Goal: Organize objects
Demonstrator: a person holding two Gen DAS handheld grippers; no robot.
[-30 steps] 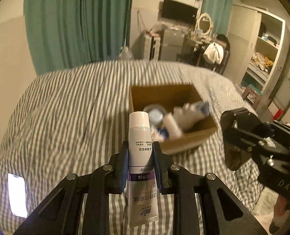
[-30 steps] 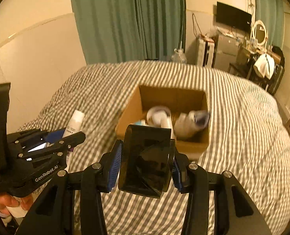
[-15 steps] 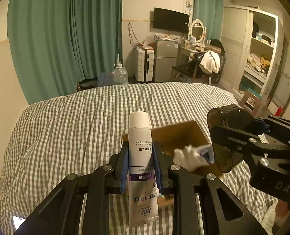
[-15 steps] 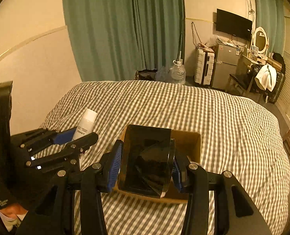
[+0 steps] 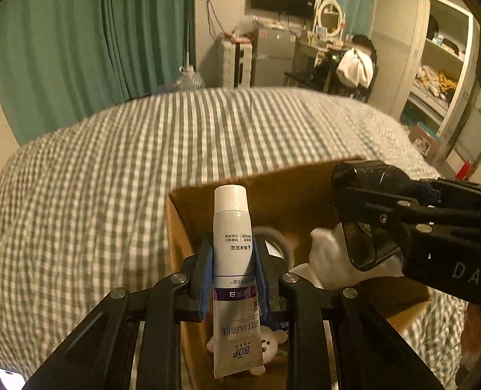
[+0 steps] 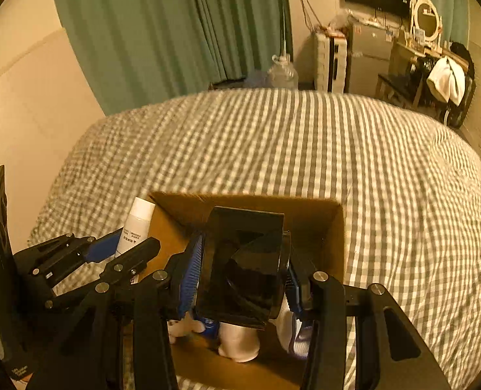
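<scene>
An open cardboard box (image 5: 188, 227) (image 6: 334, 227) sits on the checked bed. My left gripper (image 5: 232, 273) is shut on a white tube (image 5: 233, 227) with a purple band, cap forward, held over the box's left side. My right gripper (image 6: 243, 269) is shut on a dark see-through plastic case (image 6: 243, 260), held over the box's middle. In the left wrist view the right gripper (image 5: 363, 227) with the dark case (image 5: 367, 243) comes in from the right. In the right wrist view the left gripper (image 6: 123, 253) with the white tube (image 6: 136, 224) is at the left. Bottles and a small white bear (image 5: 269, 344) lie in the box.
The grey and white checked bed cover (image 6: 305, 136) stretches beyond the box on every side. A lit phone (image 5: 9, 380) lies at the bed's near left corner. Green curtains (image 5: 94, 39), a water jug (image 6: 282, 71), a dresser and shelves stand beyond the bed.
Both grippers have moved forward and down toward the box; they now hang over its opening. Both still hold their objects.
</scene>
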